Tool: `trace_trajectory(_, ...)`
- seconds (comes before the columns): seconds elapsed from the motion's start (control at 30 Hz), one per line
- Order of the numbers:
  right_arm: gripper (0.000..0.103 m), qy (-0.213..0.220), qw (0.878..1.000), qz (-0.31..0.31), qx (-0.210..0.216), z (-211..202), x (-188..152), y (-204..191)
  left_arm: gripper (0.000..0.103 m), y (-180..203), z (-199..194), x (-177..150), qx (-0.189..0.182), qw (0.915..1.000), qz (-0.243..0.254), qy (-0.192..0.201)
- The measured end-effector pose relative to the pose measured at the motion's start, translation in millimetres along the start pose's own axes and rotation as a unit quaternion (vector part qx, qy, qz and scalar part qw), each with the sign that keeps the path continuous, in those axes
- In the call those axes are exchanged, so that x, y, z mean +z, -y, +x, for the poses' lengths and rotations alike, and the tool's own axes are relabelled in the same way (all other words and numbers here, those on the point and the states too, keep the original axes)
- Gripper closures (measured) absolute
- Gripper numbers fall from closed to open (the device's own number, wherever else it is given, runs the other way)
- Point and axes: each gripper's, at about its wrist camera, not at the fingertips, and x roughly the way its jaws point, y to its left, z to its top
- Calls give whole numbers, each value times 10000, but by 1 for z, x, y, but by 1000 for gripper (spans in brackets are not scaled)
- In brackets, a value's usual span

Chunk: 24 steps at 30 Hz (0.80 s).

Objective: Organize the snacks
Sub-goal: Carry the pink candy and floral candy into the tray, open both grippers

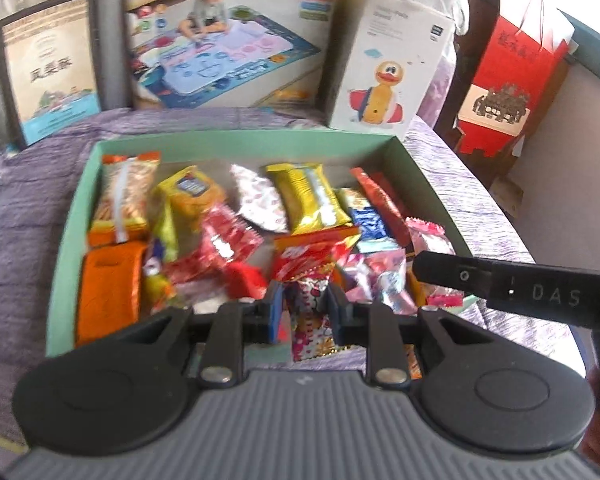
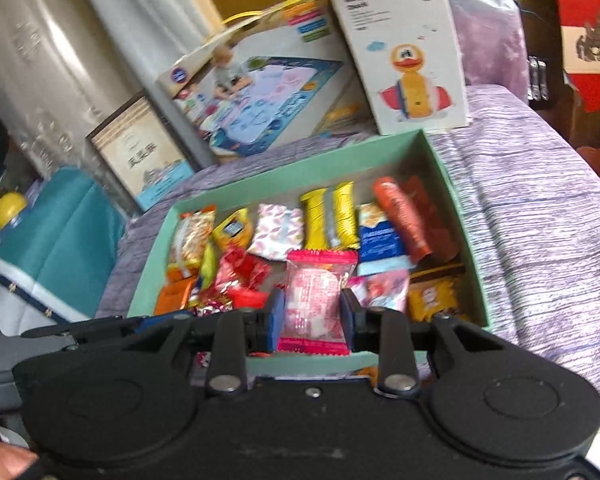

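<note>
**A:** Snack sort, midway: your left gripper (image 1: 303,308) is clamped on a shiny cartoon-print candy packet (image 1: 310,320), your right gripper (image 2: 311,320) on a pink-edged clear packet (image 2: 314,300), both held over the near edge of the mint-green box (image 1: 236,138).

**B:** How much would you call done?

**A:** The far row looks tidy: orange-striped bar (image 1: 124,196), yellow biscuit pack (image 1: 188,192), white patterned pouch (image 1: 260,200), gold wafer pack (image 1: 310,198), blue packet (image 1: 366,216) and red stick (image 1: 376,200) lie side by side. The near half is still a heap of red and pink wrappers (no order I can make out). Your two packets have yet to find places.

**B:** Anything in the way?

**A:** The heap itself leaves little bare floor in the box. Behind it, on the purple cloth (image 1: 480,184), stand a doodle-mat box (image 1: 228,44), a duck toy box (image 1: 396,68) and a framed print (image 1: 48,68), close to the far wall. Your grippers work side by side, so mind them crossing.
</note>
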Motion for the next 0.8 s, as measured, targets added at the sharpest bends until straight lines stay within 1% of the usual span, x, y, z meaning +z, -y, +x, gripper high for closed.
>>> trace_trajectory(0.2, 74, -9, 9999, 145, -92, 15, 9, 14, 80, 12, 21, 6, -85, 9998, 39, -158)
trace_trajectory(0.27, 74, 1, 9998, 150, -116, 23, 14, 14, 79, 13, 27, 7, -73, 9997, 30, -217)
trace_trajectory(0.3, 71, 10, 9998, 139, -104, 26, 17, 14, 78, 13, 31, 7, -47, 9997, 18, -247)
trace_trajectory(0.33, 71, 32, 9999, 113, -49, 31, 20, 13, 77, 13, 33, 7, 3, 9997, 0, -262)
trace_trajectory(0.37, 68, 75, 9999, 97, -32, 33, 22, 12, 68, 12, 35, 7, 99, 9996, -24, -260)
trace_trajectory(0.4, 60, 111, 9999, 66, -21, 34, 24, 11, 45, 11, 37, 7, 183, 9995, -34, -273)
trace_trajectory(0.43, 54, 136, 9999, 46, -27, 35, 24, 10, 32, 11, 39, 7, 244, 9993, -42, -279)
trace_trajectory(0.47, 40, 160, 9999, 42, -42, 36, 24, 9, 14, 11, 39, 7, 309, 9992, -45, -253)
trace_trajectory(0.5, 31, 190, 9998, 51, -53, 37, 23, 9, 7, 11, 39, 7, 387, 9990, -36, -211)
trace_trajectory(0.53, 29, 218, 9997, 56, -67, 36, 23, 9, 6, 11, 39, 7, 439, 9989, -15, -184)
trace_trajectory(0.6, 19, 228, 9997, 64, -112, 35, 21, 8, 1, 11, 40, 8, 461, 9987, 2, -202)
trace_trajectory(0.63, 17, 227, 9996, 74, -126, 35, 20, 9, 1, 11, 40, 9, 462, 9987, -2, -215)
trace_trajectory(0.7, 7, 235, 9995, 107, -165, 32, 19, 9, 0, 12, 41, 8, 485, 9985, 4, -237)
trace_trajectory(0.77, 1, 241, 9994, 149, -185, 30, 17, 10, 0, 13, 40, 8, 493, 9984, 8, -267)
trace_trajectory(0.8, 0, 254, 9994, 161, -194, 28, 16, 10, 0, 12, 40, 7, 502, 9983, 1, -281)
